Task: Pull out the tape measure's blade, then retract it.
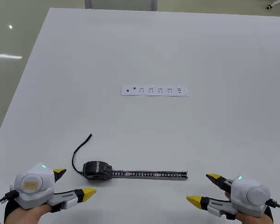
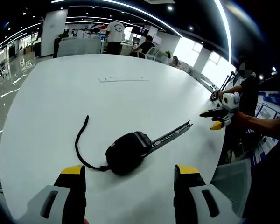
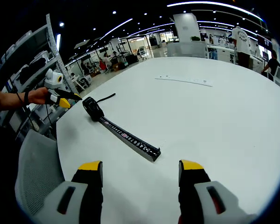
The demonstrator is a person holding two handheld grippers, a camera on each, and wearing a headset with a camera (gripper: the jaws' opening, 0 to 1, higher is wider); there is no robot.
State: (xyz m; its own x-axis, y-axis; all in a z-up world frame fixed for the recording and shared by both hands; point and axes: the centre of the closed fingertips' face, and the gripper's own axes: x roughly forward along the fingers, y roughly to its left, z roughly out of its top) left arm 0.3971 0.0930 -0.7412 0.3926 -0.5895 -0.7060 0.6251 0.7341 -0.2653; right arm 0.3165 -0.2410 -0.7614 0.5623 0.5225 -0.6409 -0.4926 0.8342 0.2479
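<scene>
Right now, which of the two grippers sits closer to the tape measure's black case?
The left gripper: it is beside the case, whereas the right gripper is near the far tip of the extended blade.

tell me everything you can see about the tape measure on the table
The tape measure lies on the white table. Its case is black and rounded and looks like plastic or rubber. The blade is pulled out and lies flat and straight on the table, dark with pale numbers and red marks. A thin black cord curls away from the case's other end. Nothing but the table touches it.
</scene>
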